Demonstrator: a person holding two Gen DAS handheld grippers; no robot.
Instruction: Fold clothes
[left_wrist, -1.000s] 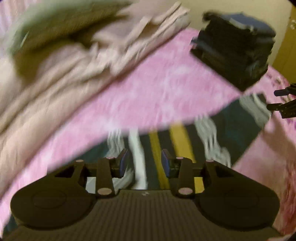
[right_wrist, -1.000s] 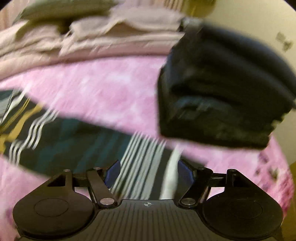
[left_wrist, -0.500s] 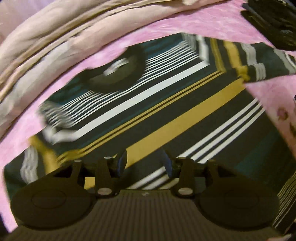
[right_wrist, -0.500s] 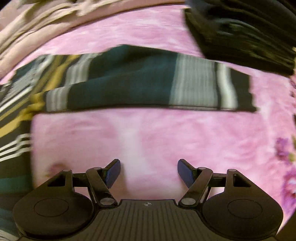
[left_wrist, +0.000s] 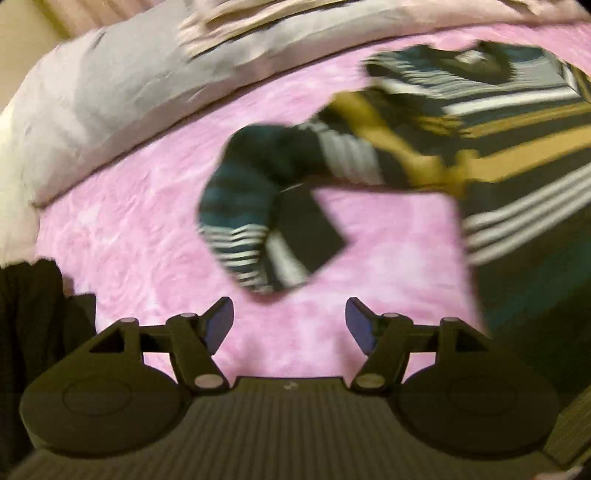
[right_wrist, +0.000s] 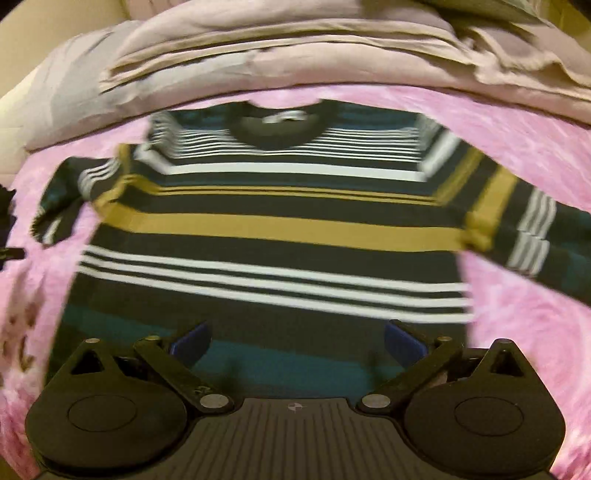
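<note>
step in hand: laying out, judged complete; first fold not yet begun. striped sweater (right_wrist: 273, 236) lies face up and spread on the pink bedspread (right_wrist: 524, 155), collar (right_wrist: 275, 127) at 12 o'clock in the right wrist view, hem at 6 o'clock under the right hand-held gripper (right_wrist: 297, 345).

right hand-held gripper: jaws opening, stand wide, nothing between the pads; hem fabric lies below them, contact cannot be told. left hand-held gripper (left_wrist: 290, 325): jaws opening, empty, hovers over bare bedspread with the left sleeve (left_wrist: 255, 221) just beyond at 12 o'clock.

sleeve condition: left sleeve lies crumpled and doubled back near its cuff; right sleeve (right_wrist: 535, 236) extends toward 3 o'clock, roughly flat.

next move, as a judgement: take the left sleeve cuff, straighten it, carry it across the chest toward 3 o'clock; match with the right sleeve toward 9 o'clock. calls for a low approach and a pinch on the top layer only, not the bedspread.

edges and open room:
- 12 o'clock: heaped beige bedding (right_wrist: 295, 55) close behind the collar; little room there.
- 3 and 9 o'clock in the right wrist view: bare bedspread beside both flanks, enough for sleeve folds.
- 8 o'clock in the left wrist view: dark fabric (left_wrist: 33, 314) at the frame edge; identity cannot be told.
</note>
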